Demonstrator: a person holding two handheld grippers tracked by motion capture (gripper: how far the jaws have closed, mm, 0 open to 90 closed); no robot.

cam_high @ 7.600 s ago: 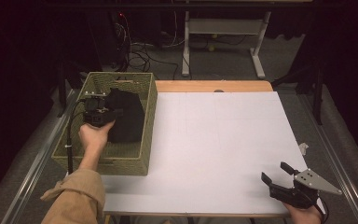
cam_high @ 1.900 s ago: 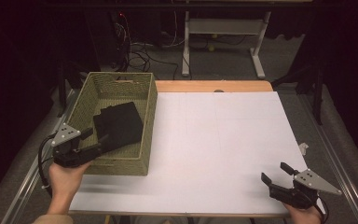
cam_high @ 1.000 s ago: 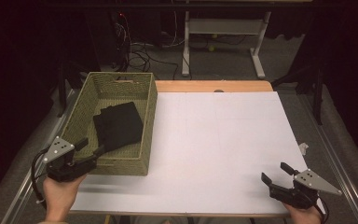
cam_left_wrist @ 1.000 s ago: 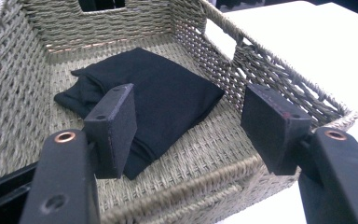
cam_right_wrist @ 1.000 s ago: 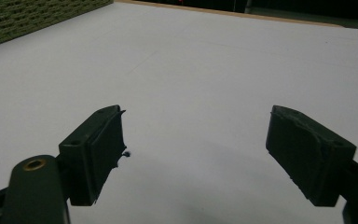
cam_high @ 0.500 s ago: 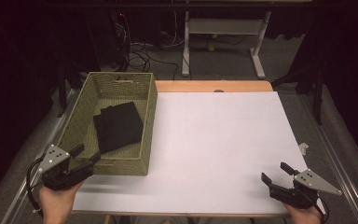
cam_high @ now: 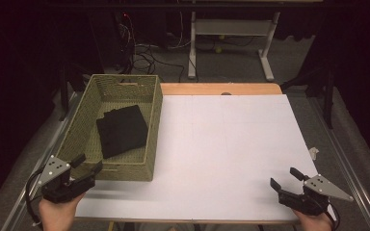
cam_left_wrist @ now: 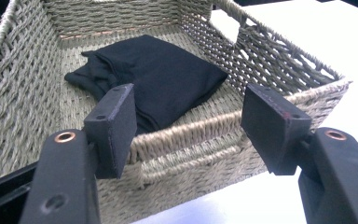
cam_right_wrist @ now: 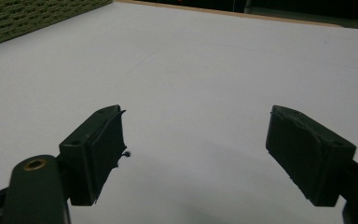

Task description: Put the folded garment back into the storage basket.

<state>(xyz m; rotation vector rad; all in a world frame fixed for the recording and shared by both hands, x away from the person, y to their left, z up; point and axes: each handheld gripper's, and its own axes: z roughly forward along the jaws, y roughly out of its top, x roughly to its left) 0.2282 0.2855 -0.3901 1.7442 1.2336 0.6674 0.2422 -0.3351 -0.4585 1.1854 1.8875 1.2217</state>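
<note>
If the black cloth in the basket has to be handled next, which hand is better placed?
Left, probably. The left gripper, open, sits at the woven basket near wall, facing the folded black cloth. The right gripper, open, waits at the table's far corner.

Rough woven wicker basket (cam_left_wrist: 279, 56) holds soft matt black cloth (cam_left_wrist: 163, 79).

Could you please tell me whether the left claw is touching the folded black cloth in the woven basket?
Apart. In the left gripper view, the left claw is open outside the basket, whose near wall stands between it and the black cloth.
</note>
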